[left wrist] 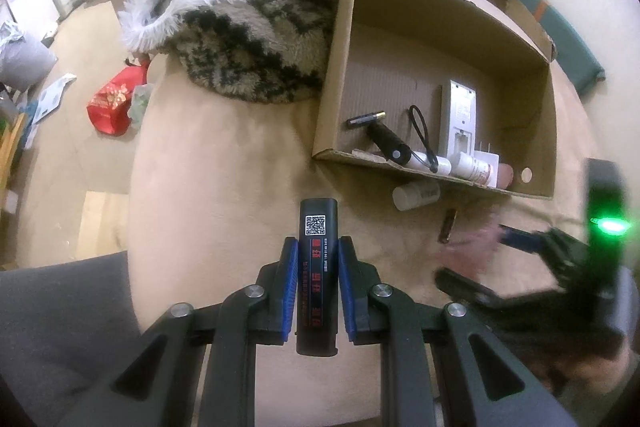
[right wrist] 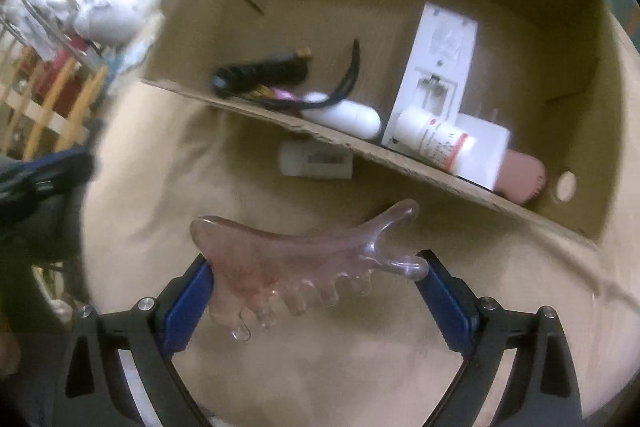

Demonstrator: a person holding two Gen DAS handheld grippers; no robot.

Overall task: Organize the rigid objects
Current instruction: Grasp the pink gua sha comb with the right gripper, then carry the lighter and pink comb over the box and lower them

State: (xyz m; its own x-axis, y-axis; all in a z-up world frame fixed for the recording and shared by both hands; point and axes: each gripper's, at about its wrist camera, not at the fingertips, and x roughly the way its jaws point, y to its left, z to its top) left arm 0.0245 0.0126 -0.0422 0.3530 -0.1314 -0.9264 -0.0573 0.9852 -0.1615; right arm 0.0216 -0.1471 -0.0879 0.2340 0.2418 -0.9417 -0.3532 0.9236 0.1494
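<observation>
My left gripper is shut on a black rectangular stick with a QR label, held upright over the beige cushion. My right gripper is shut on a translucent pink comb-shaped scraper, gripped end to end just in front of the open cardboard box. In the left wrist view the right gripper is a blur at the right. Inside the box lie a black torch, a battery, a white device and white bottles.
Outside the box, against its front wall, lie a white bottle and a small brown piece. A fluffy blanket lies left of the box. A red bag sits on the floor beyond the cushion's left edge.
</observation>
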